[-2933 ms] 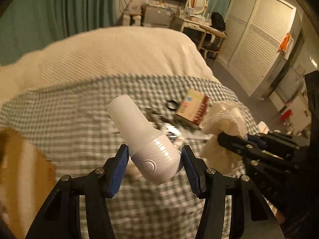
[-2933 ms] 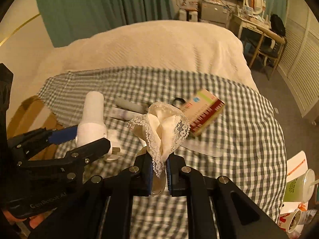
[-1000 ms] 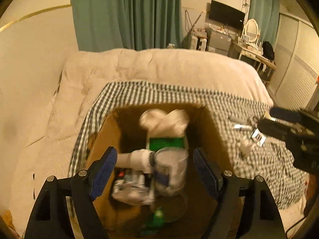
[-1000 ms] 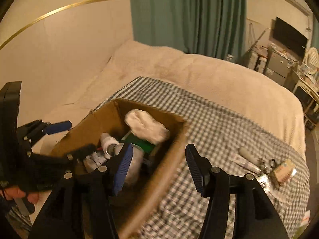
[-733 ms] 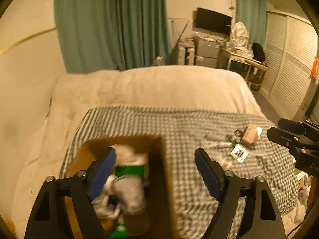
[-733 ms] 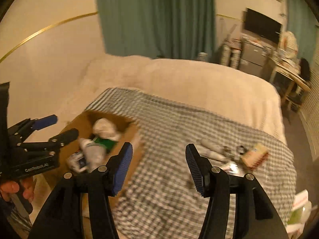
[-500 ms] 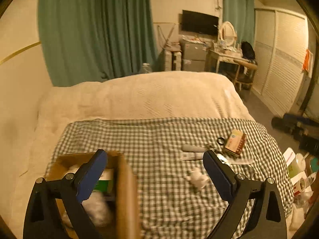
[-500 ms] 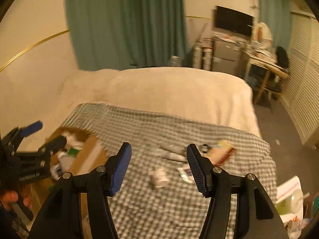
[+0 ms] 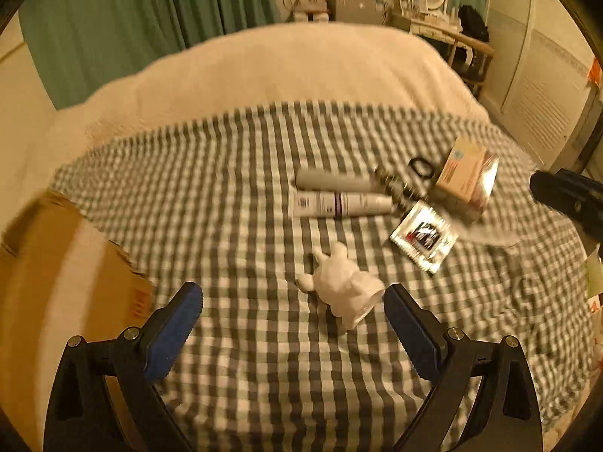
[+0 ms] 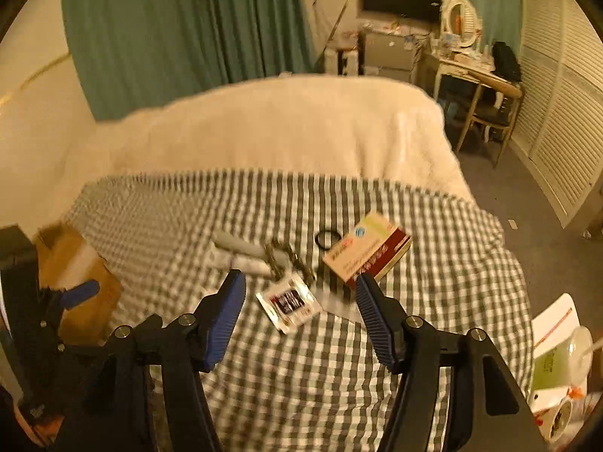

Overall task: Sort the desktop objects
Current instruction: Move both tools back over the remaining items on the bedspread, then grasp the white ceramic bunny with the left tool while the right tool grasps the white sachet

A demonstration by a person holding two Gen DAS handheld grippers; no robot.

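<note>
- The left gripper [image 9: 290, 303] hangs over the checked cloth [image 9: 233, 203] with its jaws spread wide and nothing held; a small white figure [image 9: 345, 288] lies on the cloth between the blue pads [image 9: 173, 324], touching neither.
- The right gripper [image 10: 299, 310] is empty too, its jaws opening, with a silver packet [image 10: 288, 301] lying on the cloth below the gap.
- The rest of the loose things sit in one cluster beyond the figure: a grey tube [image 9: 331, 180] and a white tube [image 9: 339, 203] side by side, a metal chain [image 9: 395, 184] at their right ends, a black ring [image 9: 420, 167], and a printed box [image 9: 465, 179] just beside the ring (motion blur smears the box's near edge).
- Nothing stands between either gripper and these things; the right gripper's black frame [image 9: 569, 196] shows at the right edge of the left view.
- A cardboard box [image 10: 73, 275] sits at the left edge of the cloth, well apart from the cluster; from both views only its outer wall and flap show, so its contents cannot be told.
- A cream blanket [image 10: 282, 128] covers the bed beyond the cloth, and green curtains [image 10: 181, 22] hang behind.
- A second ago both grippers hung over the open cardboard box, with a white cloth bundle and white bottles seen inside; they have since swung across to the cluster, and the left jaws have widened.
</note>
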